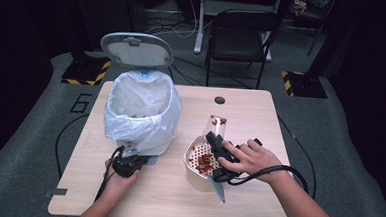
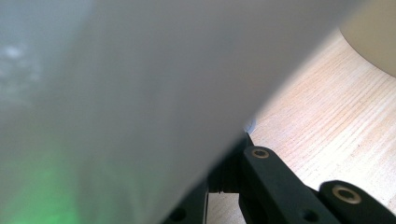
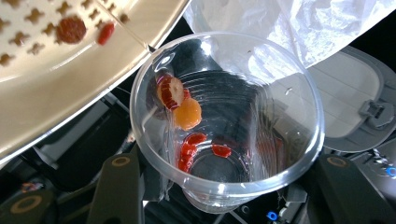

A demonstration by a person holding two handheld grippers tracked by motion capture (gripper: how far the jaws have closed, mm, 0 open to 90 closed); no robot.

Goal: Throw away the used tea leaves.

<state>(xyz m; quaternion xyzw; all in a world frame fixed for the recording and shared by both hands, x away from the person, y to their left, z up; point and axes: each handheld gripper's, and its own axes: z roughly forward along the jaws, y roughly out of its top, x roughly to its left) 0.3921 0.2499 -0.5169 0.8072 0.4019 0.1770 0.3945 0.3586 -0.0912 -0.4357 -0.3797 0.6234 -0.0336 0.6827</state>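
1. Right now the right gripper (image 1: 218, 146) is grasping a clear plastic cup (image 3: 227, 122), tipping it over the perforated strainer bowl (image 1: 193, 174).
2. Fruit slices (image 3: 179, 99) are clinging inside the cup; steeper tilting should be helping them slide.
3. The left gripper (image 1: 127, 157), clenched, is resting against the bag-lined bin (image 1: 142, 111), steadying it.

The cup (image 3: 227, 123) is clear, glossy plastic (faintly ribbed), the bin liner (image 1: 140, 109) thin crinkled translucent film, the strainer bowl (image 1: 202, 165) smooth cream plastic, and the table (image 1: 260, 122) matt pale wood grain.
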